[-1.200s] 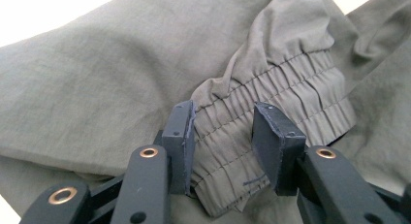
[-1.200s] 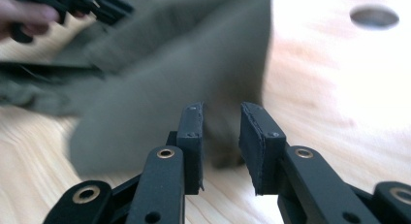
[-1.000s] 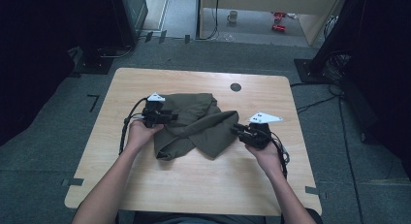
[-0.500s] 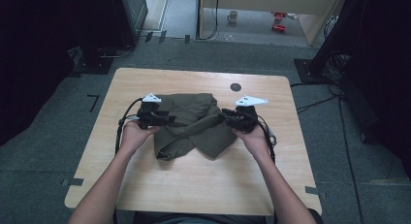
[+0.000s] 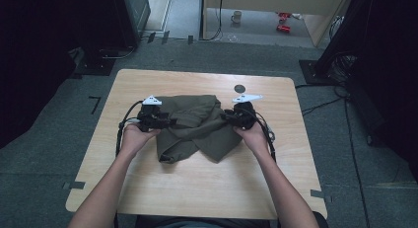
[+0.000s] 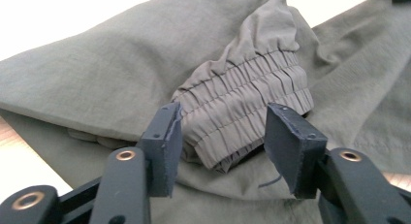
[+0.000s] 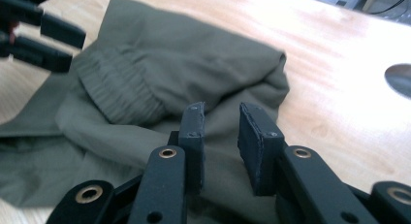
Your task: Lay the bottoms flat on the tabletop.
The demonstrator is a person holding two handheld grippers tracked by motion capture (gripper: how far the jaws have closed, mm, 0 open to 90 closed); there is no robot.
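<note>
Left gripper view: my left gripper (image 6: 220,141) gapes wide around the olive trousers' (image 6: 145,69) elastic waistband (image 6: 247,107), unclamped. My right gripper (image 7: 220,136), nine o'clock-facing, half-open, straddles their table-centre fold.

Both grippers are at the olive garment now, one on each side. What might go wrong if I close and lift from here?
The left gripper is open around the elastic cuff alone, so lifting may drag just that sleeve and undo the fold. The right gripper is open over a loose fold of the garment; its jaws may pinch only the top layer, or slip off. Uneven holds could let the bundle sag and bunch on the table.
</note>
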